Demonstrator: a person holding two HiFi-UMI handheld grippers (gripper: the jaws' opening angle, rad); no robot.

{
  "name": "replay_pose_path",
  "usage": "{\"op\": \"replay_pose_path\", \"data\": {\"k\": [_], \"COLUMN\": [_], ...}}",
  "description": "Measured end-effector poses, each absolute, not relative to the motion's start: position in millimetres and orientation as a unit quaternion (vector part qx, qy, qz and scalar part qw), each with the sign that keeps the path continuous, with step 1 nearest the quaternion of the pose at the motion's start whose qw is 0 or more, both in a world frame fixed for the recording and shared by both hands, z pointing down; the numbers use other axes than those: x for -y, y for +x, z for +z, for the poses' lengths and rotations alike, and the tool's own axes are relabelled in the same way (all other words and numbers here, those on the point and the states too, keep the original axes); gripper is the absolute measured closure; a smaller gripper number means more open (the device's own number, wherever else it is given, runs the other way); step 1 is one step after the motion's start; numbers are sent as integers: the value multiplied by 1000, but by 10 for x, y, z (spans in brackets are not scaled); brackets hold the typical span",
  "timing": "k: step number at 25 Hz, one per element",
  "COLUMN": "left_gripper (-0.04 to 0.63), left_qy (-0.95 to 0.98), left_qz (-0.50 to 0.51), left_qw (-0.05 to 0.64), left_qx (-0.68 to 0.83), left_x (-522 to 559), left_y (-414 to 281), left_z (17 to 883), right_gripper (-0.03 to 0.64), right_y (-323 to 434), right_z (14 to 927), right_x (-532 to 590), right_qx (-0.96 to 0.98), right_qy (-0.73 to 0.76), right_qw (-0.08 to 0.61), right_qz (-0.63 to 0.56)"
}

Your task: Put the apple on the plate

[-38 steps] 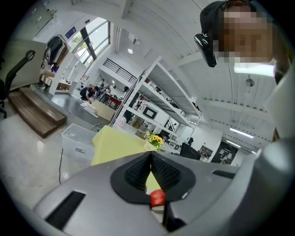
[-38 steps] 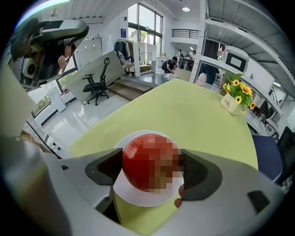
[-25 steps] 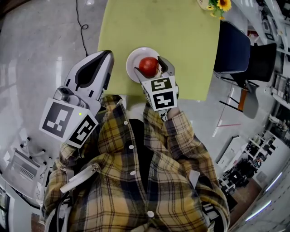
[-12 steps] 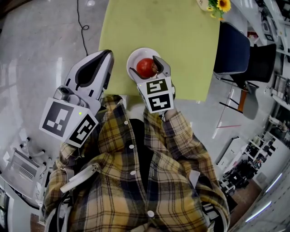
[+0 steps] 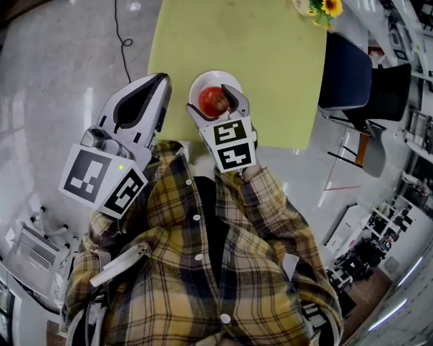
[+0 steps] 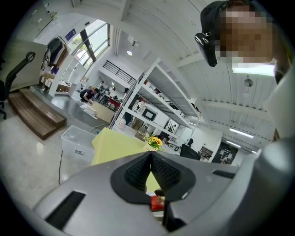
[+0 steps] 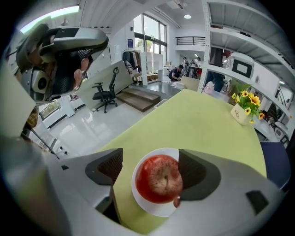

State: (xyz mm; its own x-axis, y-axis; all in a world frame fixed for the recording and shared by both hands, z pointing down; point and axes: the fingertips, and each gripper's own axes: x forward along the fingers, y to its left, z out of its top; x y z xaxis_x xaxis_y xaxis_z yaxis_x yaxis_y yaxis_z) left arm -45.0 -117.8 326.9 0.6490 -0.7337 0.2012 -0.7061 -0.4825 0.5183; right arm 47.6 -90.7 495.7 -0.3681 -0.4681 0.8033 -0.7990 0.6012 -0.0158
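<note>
A red apple [image 5: 214, 101] [image 7: 159, 179] sits on the small white plate [image 5: 205, 80] [image 7: 152, 210] near the front edge of the yellow-green table [image 5: 257, 47]. My right gripper [image 5: 212, 99] [image 7: 154, 170] is open around it. Its left pad stands clear of the apple and its right pad is at the apple's side. My left gripper [image 5: 160, 84] [image 6: 150, 162] is shut on nothing and is held left of the plate, at the table's left edge.
A small pot of sunflowers [image 5: 326, 8] [image 7: 245, 107] stands at the table's far right corner. A dark blue chair [image 5: 348, 71] is at the table's right side. A black cable [image 5: 120, 30] lies on the floor to the left.
My right gripper has drifted a little to the left over the plate and its jaws have spread apart. The apple now rests on the plate. The left gripper has stayed put.
</note>
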Motion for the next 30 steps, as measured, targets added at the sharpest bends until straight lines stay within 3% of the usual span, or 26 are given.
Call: {"op": "replay_pose_path", "data": {"k": [30], "left_gripper": [588], "left_qy": [886], "left_qz": [-17], "left_qw": [262], "left_qx": [382], "left_x": [1149], "left_y": [-344], "left_z": [3044], "right_gripper": [247], "right_y": [495], "right_z": [4622], "right_x": [956], "right_qx": [809], "right_qy": [435], "right_qw": [333], "right_qz": [212]}}
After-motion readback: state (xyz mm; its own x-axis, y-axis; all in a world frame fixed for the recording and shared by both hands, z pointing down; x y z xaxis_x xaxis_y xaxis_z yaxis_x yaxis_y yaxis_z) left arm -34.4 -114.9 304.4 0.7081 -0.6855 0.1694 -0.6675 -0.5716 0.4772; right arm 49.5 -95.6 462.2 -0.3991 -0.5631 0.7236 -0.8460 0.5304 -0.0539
